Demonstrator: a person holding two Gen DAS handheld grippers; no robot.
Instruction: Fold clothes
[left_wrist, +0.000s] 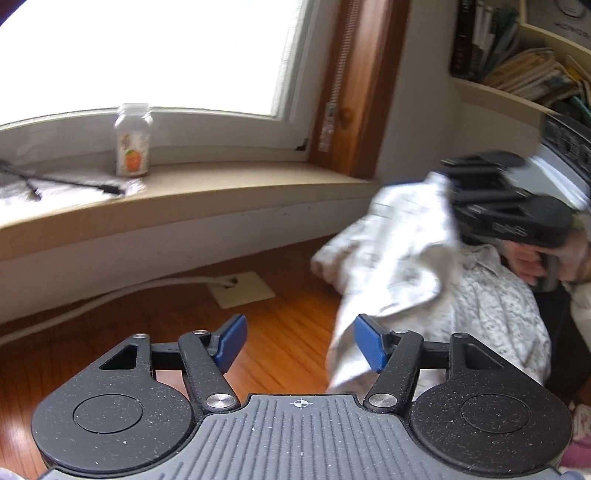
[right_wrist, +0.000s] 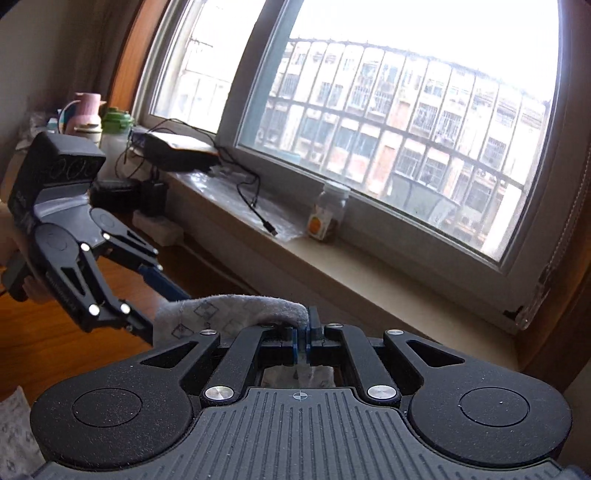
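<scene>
A: How do the jaws of the left gripper (left_wrist: 301, 343) stand?

B: Spread wide with nothing between them. The white patterned garment (left_wrist: 399, 258) hangs at about two o'clock, its lower edge just brushing the right blue pad (left_wrist: 370, 347).

A: And the right gripper (right_wrist: 303, 338)?

B: Pressed together, pinching a fold of that garment; the cloth drapes off toward nine o'clock. A small bottle (right_wrist: 328, 212) stands on the windowsill (right_wrist: 369, 273) at twelve o'clock.

I see a bright window (right_wrist: 388, 129) above a pale sill (left_wrist: 229, 188), a wooden floor (left_wrist: 288, 325), and a bookshelf (left_wrist: 524, 66) in the corner.
</scene>
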